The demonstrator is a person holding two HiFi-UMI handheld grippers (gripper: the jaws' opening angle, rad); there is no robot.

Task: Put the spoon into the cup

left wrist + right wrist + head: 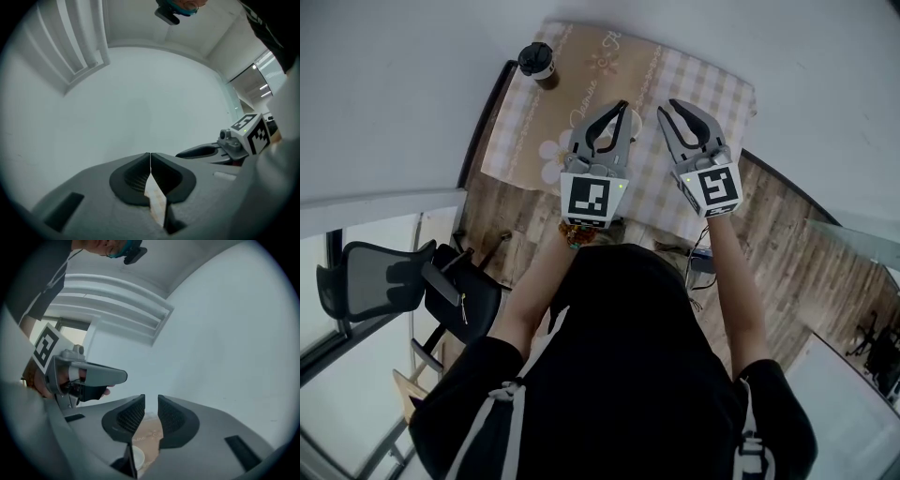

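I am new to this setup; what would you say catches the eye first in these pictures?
Two grey grippers held side by side over a checked tablecloth dominate the head view: the left gripper shut, the right gripper slightly open and empty. A dark-lidded cup stands at the cloth's far left corner, and a white cup sits below the grippers.

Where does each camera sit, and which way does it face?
Head view: on the person's head, facing down at the cloth, lidded cup, left gripper and right gripper; arms and black top show.
Left gripper view: on the left gripper, facing a white wall past shut jaws; black top at upper right.
Right gripper view: on the right gripper, facing the wall past parted jaws, white cup below; black top at upper left.
Shared: each gripper view shows the other gripper; all show the cloth.
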